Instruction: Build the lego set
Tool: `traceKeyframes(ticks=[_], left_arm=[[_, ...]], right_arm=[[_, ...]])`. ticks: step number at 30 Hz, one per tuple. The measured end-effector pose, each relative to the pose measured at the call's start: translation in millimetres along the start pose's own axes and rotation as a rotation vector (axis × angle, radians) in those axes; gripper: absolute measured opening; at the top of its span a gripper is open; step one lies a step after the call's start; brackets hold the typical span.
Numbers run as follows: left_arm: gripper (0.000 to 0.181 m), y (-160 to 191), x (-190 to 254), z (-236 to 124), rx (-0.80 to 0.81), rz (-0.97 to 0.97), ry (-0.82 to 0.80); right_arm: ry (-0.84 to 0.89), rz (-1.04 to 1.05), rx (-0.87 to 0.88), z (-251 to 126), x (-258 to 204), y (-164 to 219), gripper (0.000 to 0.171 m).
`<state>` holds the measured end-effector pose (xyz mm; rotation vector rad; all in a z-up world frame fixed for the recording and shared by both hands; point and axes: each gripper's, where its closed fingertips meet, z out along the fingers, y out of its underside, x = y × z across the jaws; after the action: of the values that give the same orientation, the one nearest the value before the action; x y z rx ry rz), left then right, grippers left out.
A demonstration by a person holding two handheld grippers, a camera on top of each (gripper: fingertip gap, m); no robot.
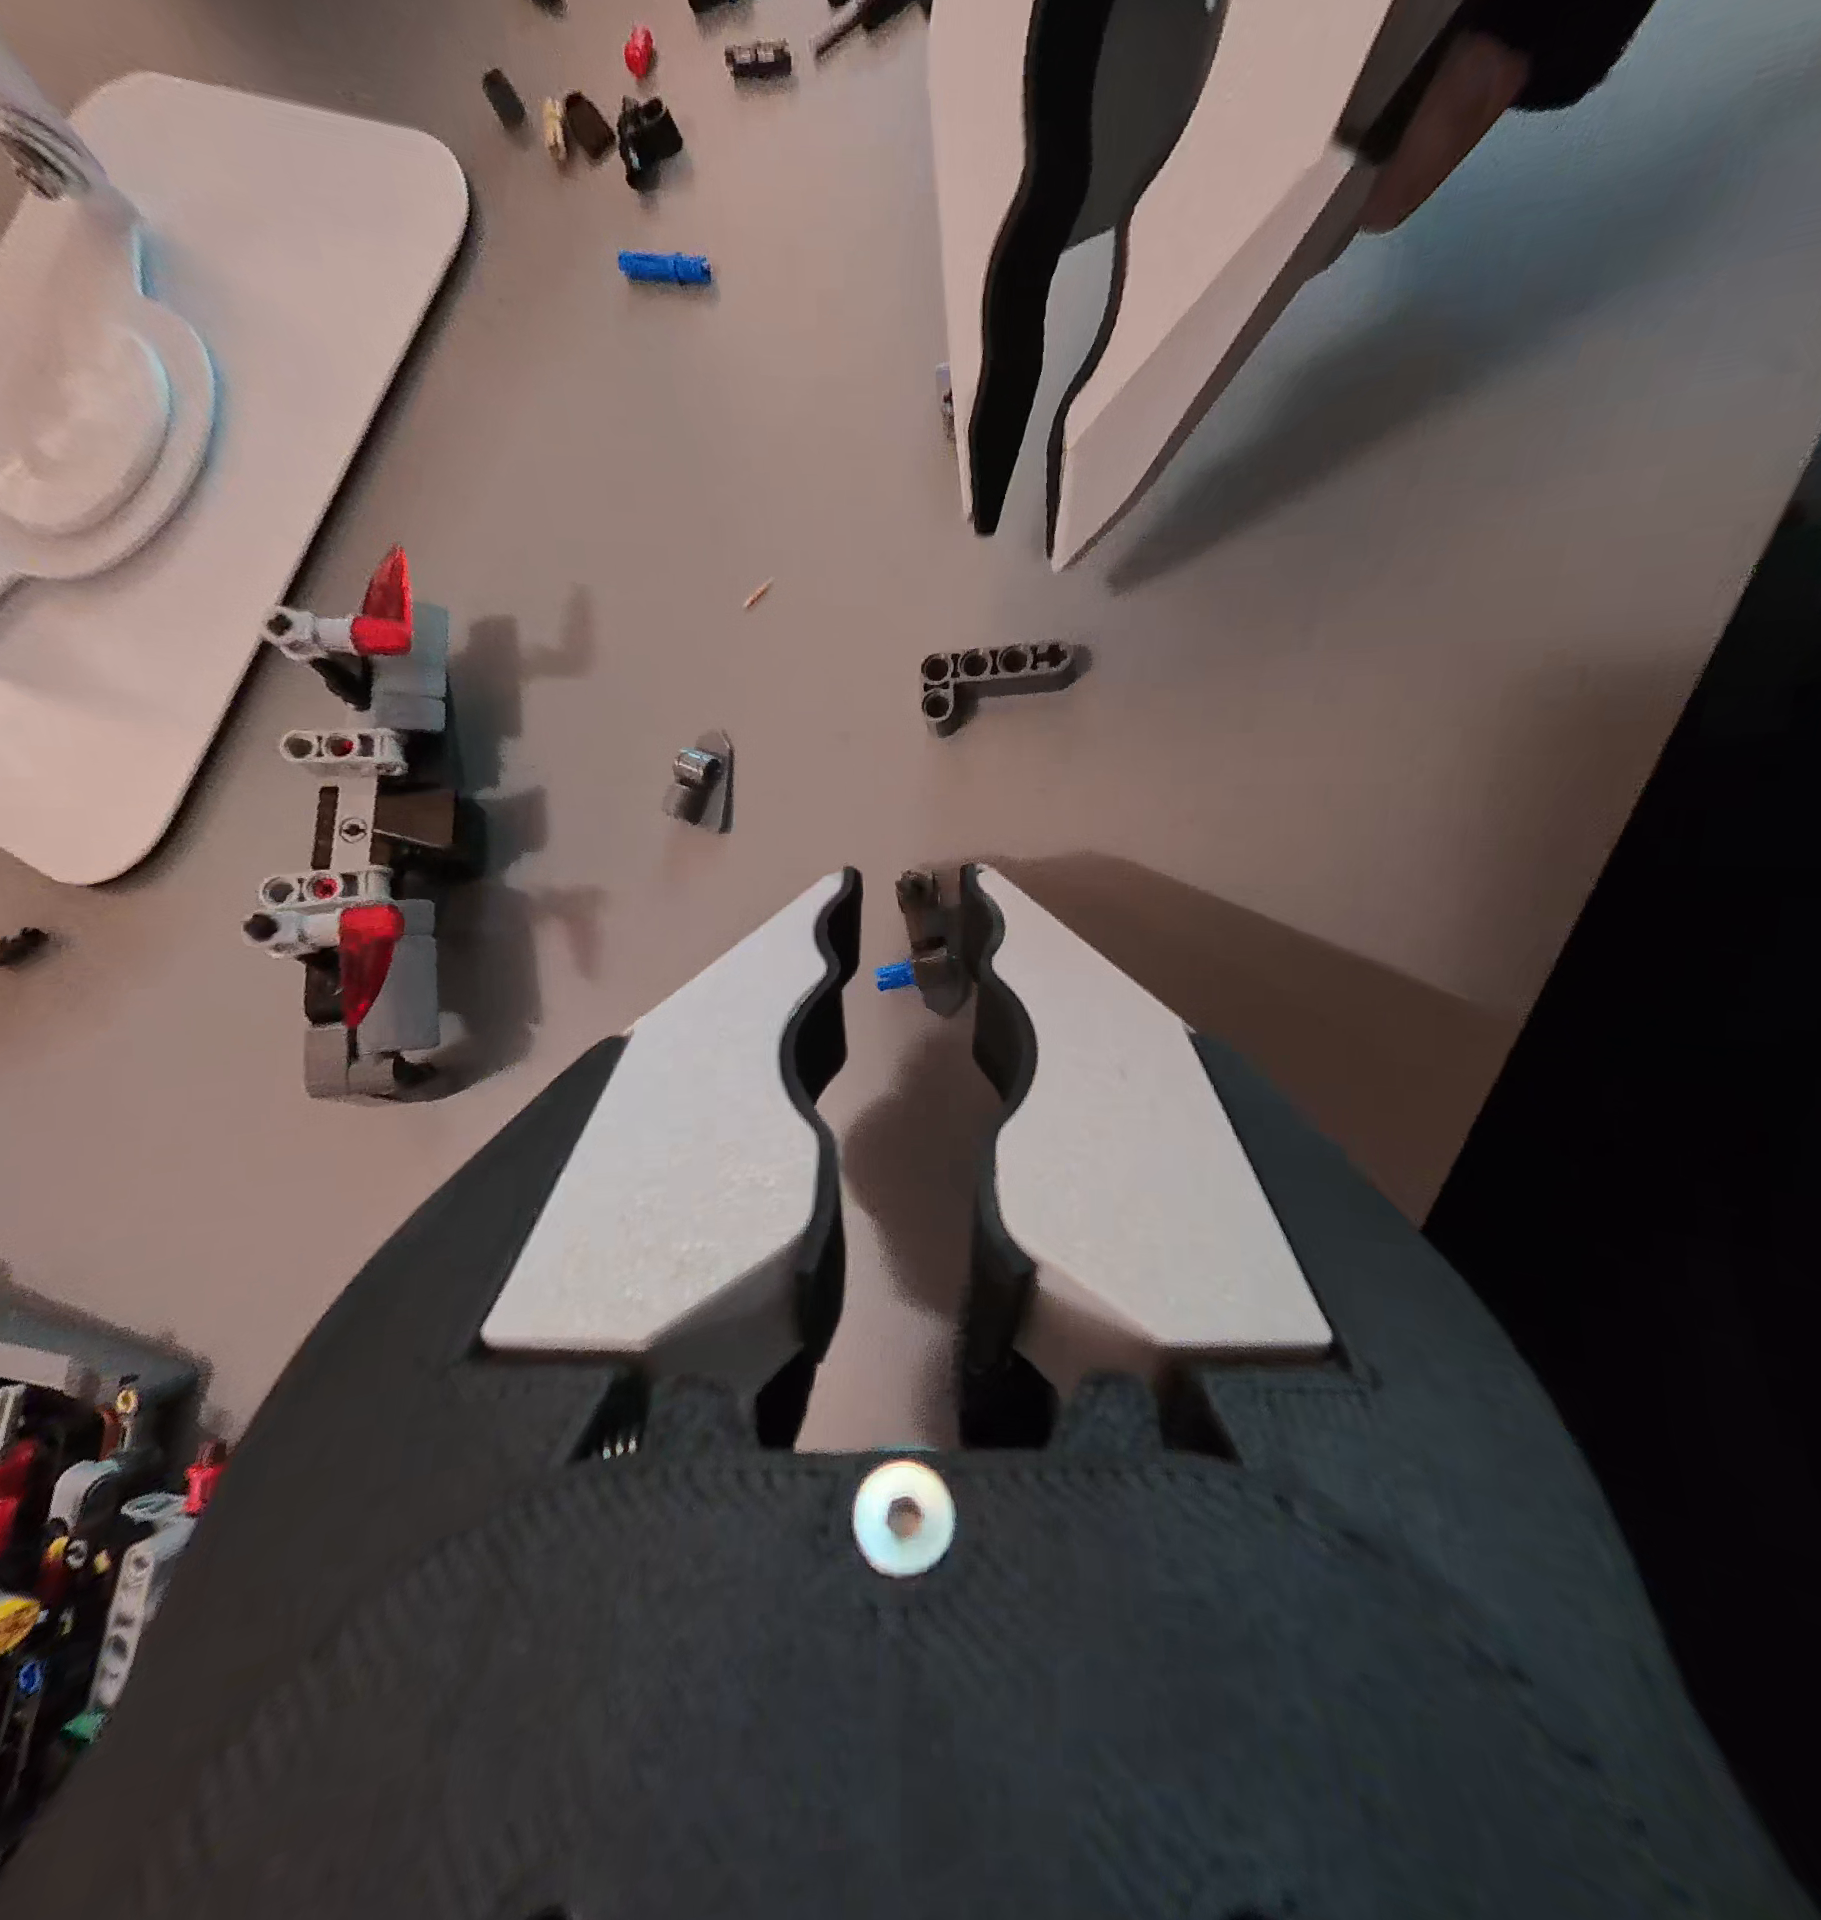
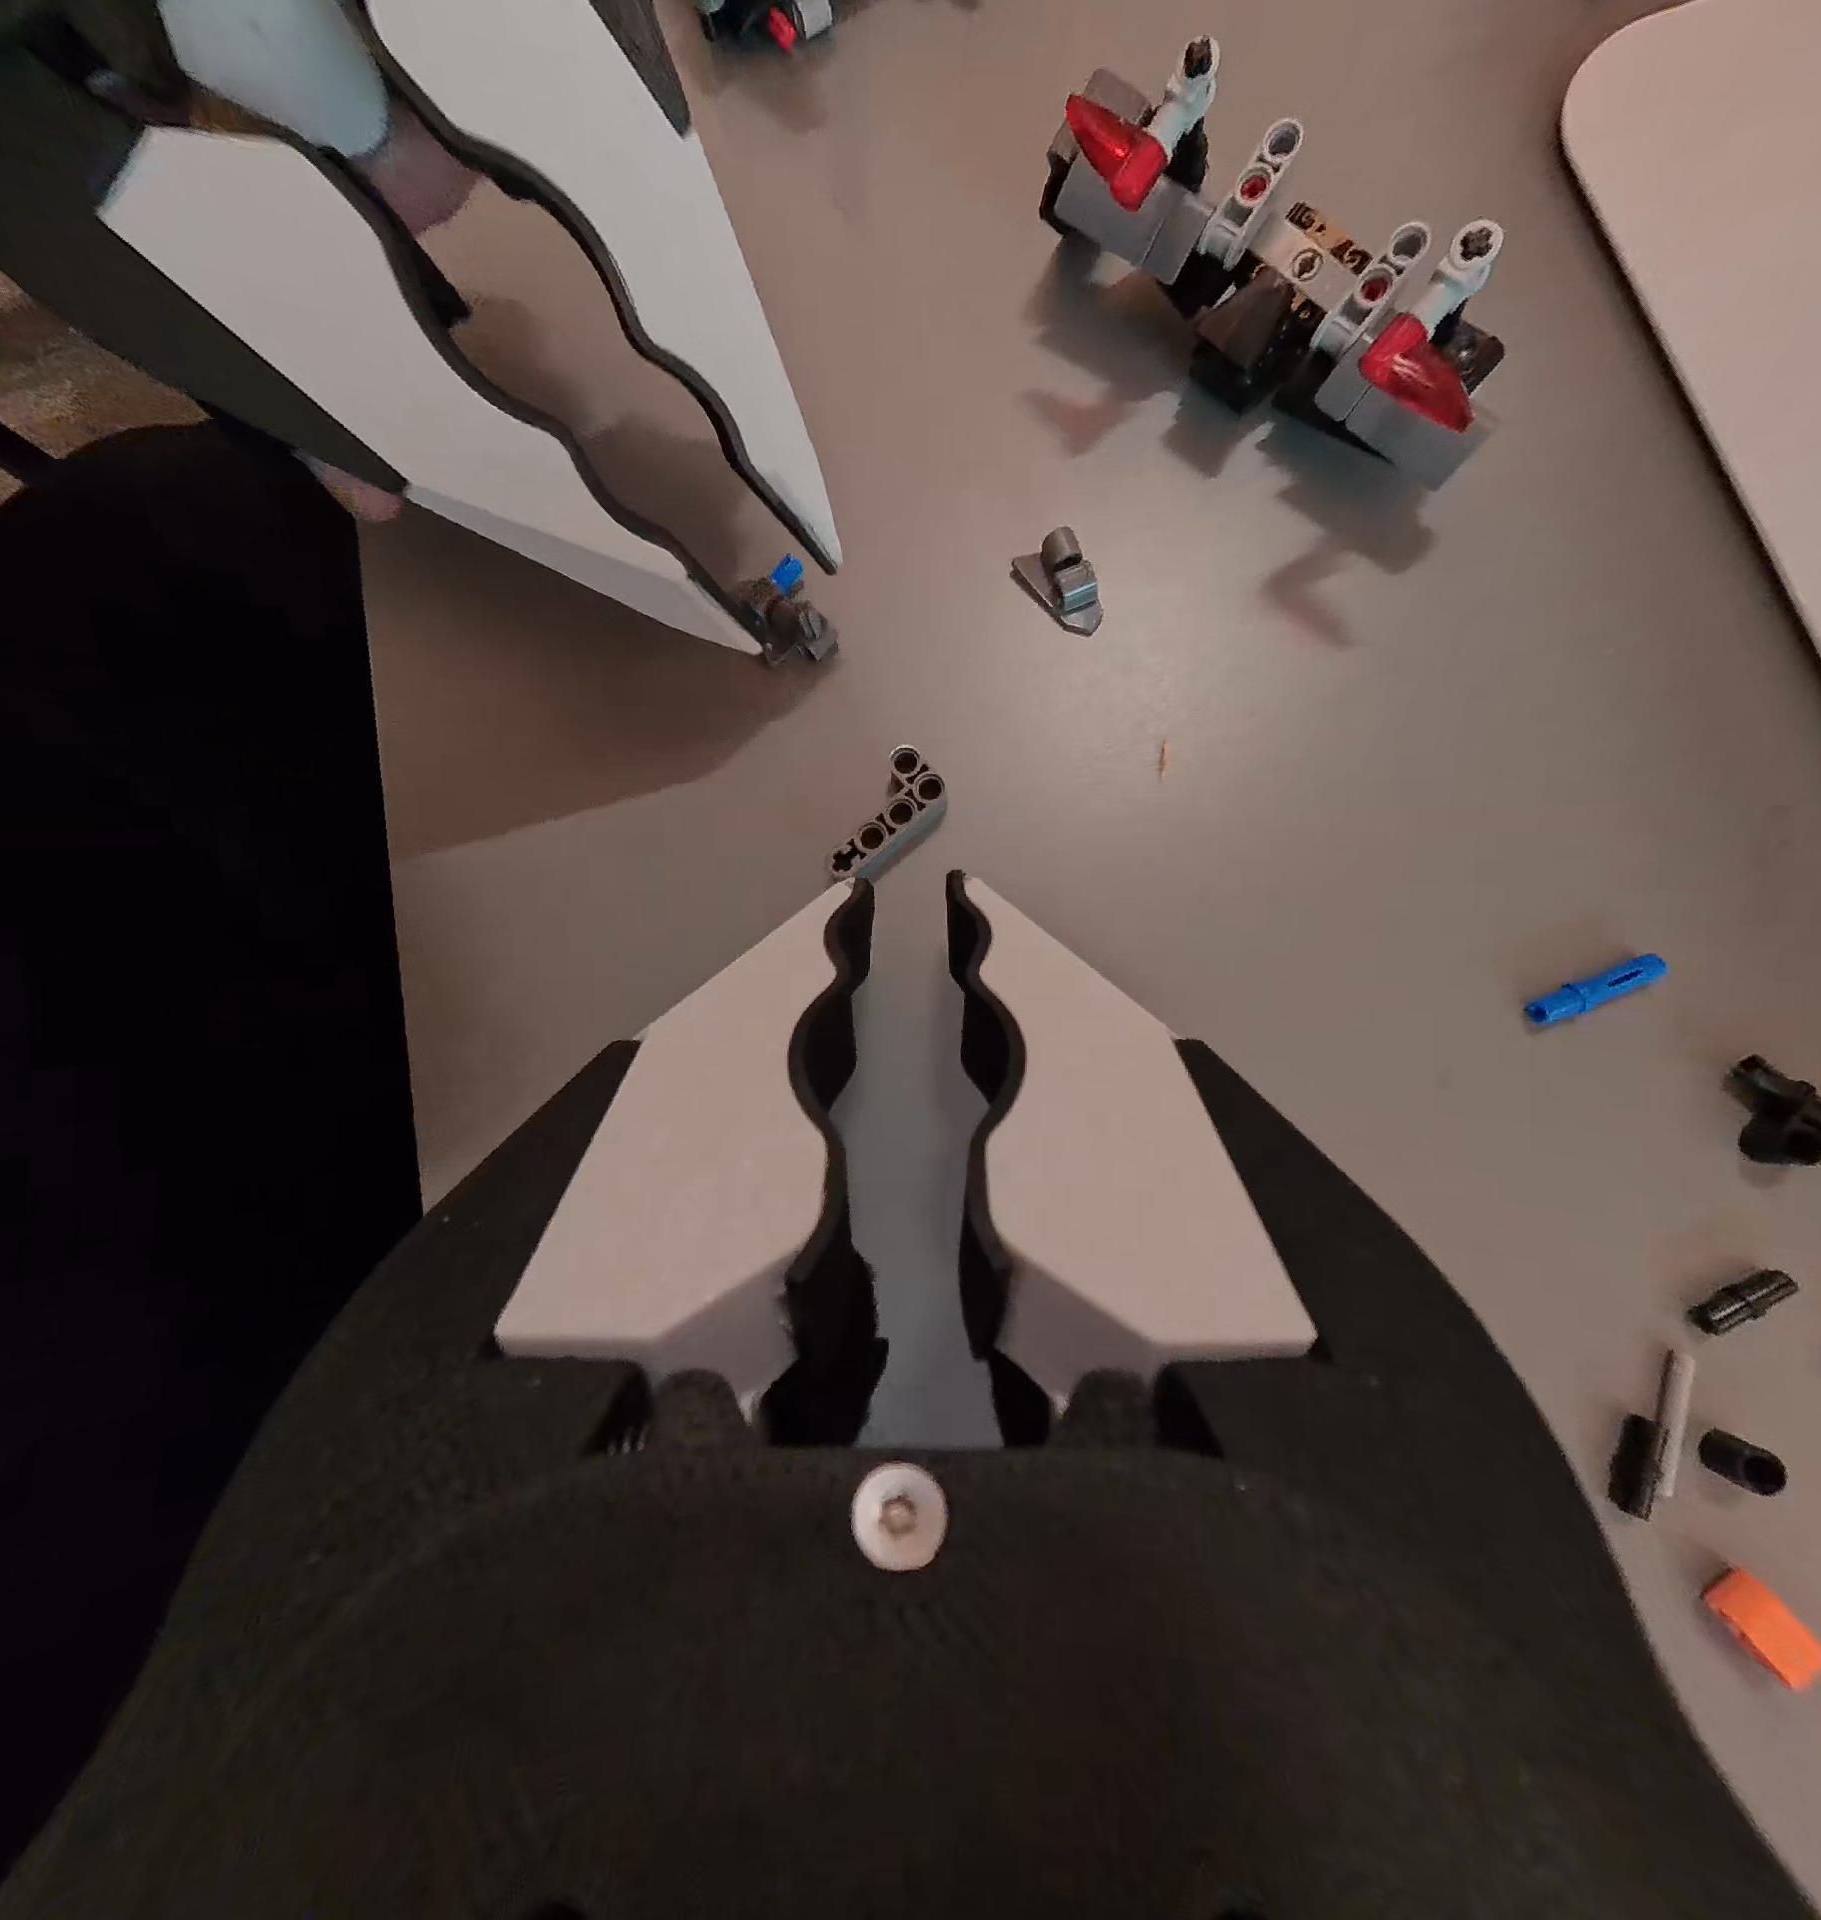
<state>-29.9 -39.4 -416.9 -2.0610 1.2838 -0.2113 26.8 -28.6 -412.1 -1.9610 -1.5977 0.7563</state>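
Observation:
My left gripper (image 1: 914,876) is open, low over the grey table. A small dark grey piece with a blue pin (image 1: 927,945) sits between its tips, against the right finger and apart from the left one. In the right wrist view the same gripper (image 2: 797,608) and piece (image 2: 790,613) show at upper left. My right gripper (image 2: 909,883) is open and empty, its tips just short of a grey L-shaped beam (image 2: 890,816). It also shows in the left wrist view (image 1: 1020,540) above that beam (image 1: 994,675). A partly built grey, black and red model (image 1: 366,831) (image 2: 1290,270) stands farther off.
A small grey wedge piece (image 1: 700,784) (image 2: 1062,587) and a blue pin (image 1: 664,267) (image 2: 1597,987) lie loose. Black pieces (image 2: 1789,1122) and an orange piece (image 2: 1768,1626) lie at right. A white board (image 1: 210,416) and a box of parts (image 1: 33,1558) are at left. About 7 centimetres separates my left fingertips from my right.

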Motion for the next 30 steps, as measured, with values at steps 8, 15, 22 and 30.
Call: traceKeyframes(ticks=[8,15,22,30], left_arm=[[0.002,-5.6,-1.2,4.8,0.049,-0.065,0.005],[0.001,-71.9,-20.1,-31.7,0.529,-0.631,0.249],[0.001,-98.4,-25.7,-46.4,0.82,-0.954,0.389],[0.001,-103.9,-18.4,-42.2,0.857,-1.0,0.41]], right_arm=[[-0.014,-0.042,0.085,-5.4,-3.6,-10.4,0.012],[0.07,-0.344,0.249,-30.3,-16.9,-45.5,0.047],[0.168,-0.377,0.395,-40.2,-13.5,-70.6,0.054],[0.149,-0.371,0.452,-49.6,-11.8,-76.3,0.028]])
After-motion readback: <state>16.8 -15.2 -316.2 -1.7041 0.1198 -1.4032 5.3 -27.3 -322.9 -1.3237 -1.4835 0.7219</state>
